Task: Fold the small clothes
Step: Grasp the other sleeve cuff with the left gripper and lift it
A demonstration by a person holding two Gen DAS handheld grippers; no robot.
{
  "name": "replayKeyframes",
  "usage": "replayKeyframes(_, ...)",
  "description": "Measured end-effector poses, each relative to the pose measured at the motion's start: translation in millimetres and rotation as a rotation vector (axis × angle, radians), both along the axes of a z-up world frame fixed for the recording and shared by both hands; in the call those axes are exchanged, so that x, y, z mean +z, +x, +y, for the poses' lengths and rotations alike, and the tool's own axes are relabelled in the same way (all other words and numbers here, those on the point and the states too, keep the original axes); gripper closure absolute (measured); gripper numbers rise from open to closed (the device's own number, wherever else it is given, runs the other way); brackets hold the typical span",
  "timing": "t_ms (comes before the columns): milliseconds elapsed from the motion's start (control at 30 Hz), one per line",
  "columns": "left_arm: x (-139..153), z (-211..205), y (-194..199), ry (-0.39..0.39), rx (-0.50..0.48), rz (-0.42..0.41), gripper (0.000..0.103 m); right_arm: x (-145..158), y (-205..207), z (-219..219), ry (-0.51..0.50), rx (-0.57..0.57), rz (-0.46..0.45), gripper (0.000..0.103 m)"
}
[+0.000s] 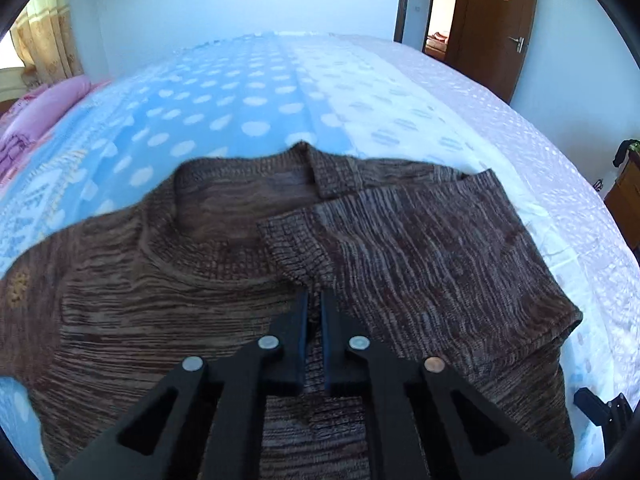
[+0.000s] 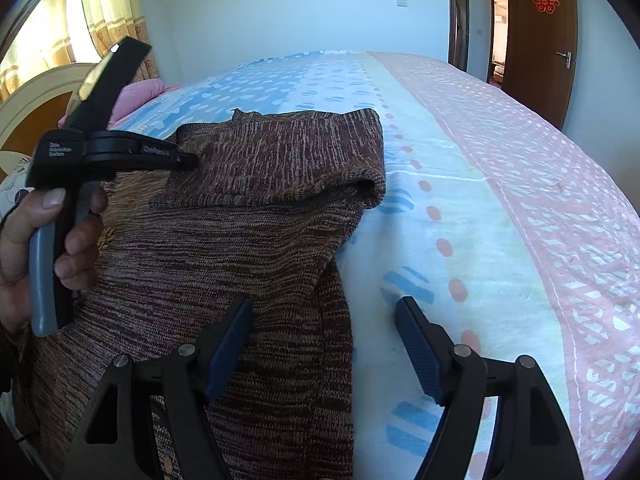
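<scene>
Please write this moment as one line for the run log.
stage: sleeve folded across sweater | left gripper: shut, at sleeve edge | right gripper: open over sweater's side edge | surface: bed

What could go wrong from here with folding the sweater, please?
The left gripper is shut right at the edge of the folded-in sleeve; whether it pinches the knit is unclear, so a lift may drag or miss that fold.

The right gripper is open, straddling the sweater edge, one finger over the bedsheet; closing could catch the sheet too.

The sleeve's cuff end already curls, so the fold may end uneven.
</scene>
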State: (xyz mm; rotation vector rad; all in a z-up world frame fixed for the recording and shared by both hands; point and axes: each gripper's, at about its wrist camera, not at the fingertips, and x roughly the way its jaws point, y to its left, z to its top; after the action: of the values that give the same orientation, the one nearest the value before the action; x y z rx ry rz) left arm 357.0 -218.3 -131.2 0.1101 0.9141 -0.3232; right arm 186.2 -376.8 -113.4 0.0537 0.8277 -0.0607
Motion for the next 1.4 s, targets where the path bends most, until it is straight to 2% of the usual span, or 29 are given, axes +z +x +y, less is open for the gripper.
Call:
replayKeyframes(200,24.5,19.7,-9.0,0.006,0.001,-0.076,0.097,-0.6,-0.1,2.1,-0.016,0.001,0.005,0.027)
replayKeyframes(367,6.9,32.2,-1.1,0.028,0.030,-0.041,0.097,-1.0,-0.6,3.1,-0.027,0.002,0.008,0.026)
replayKeyframes(433,-7.7,32.4,3.7,0.064,0.041,-0.022,0.096,1.3,-1.3,1.3,-0.020,-0.002,0.011,0.026)
replayKeyframes(500,-14.4,34.0,4.4,0.082,0.055,-0.029,0.087,10.3,-3.8,-1.4,-0.008,-0.020,-0.005,0.026)
replayKeyframes(567,-9.4,40.6,1.7,0.058,0.069,-0.031,0.083,27.1,-4.2,-2.9,-0.001,-0.028,-0.060,0.026)
replayKeyframes(633,-4.1,46.2,0.5,0.047,0.074,-0.025,0.074,46.7,6.5,1.3,-0.014,-0.007,-0.104,0.026)
replayKeyframes(667,0.3,50.6,-1.2,0.061,0.085,-0.041,0.065,54.3,18.5,4.8,-0.016,0.017,-0.106,0.026)
replayKeyframes(700,3.4,54.3,-2.6,0.075,0.093,-0.056,0.057,58.4,31.0,7.8,-0.009,0.035,-0.102,0.026)
replayKeyframes(767,11.6,67.2,-7.7,0.096,0.108,-0.087,0.051,57.7,60.6,11.6,0.010,0.054,-0.067,0.026)
replayKeyframes(833,17.6,81.7,-13.2,0.118,0.127,-0.098,0.046,44.4,91.3,16.0,0.005,0.063,-0.008,0.026)
replayKeyframes(867,20.8,92.1,-16.8,0.120,0.137,-0.104,0.045,30.3,105.0,20.4,-0.042,0.066,0.053,0.026)
replayKeyframes(900,23.9,105.0,-20.6,0.119,0.146,-0.108,0.044,10.7,118.7,24.2,-0.112,0.059,0.156,0.029)
replayKeyframes(933,26.6,117.8,-24.6,0.124,0.156,-0.113,0.043,4.5,121.2,26.0,-0.132,0.063,0.180,0.030)
replayKeyframes(1067,36.2,188.0,-41.3,0.170,0.238,-0.170,0.020,31.1,109.9,47.7,-0.168,0.078,0.109,0.030)
replayKeyframes(1200,30.4,251.5,-38.8,0.284,0.357,-0.221,0.018,44.3,126.7,92.8,-0.117,0.179,0.055,0.030)
replayKeyframes(1267,25.1,288.0,-28.7,0.302,0.436,-0.192,0.018,31.4,143.3,118.4,-0.120,0.215,0.073,0.030)
replayKeyframes(1333,23.7,318.5,-25.6,0.296,0.509,-0.183,0.018,6.0,159.0,139.3,-0.091,0.263,0.158,0.030)
replayKeyframes(1367,22.5,334.3,-24.0,0.296,0.544,-0.182,0.018,-1.9,159.9,148.5,-0.104,0.269,0.156,0.030)
replayKeyframes(1400,20.9,352.6,-22.2,0.302,0.583,-0.174,0.018,-1.2,156.2,156.6,-0.142,0.265,0.116,0.030)
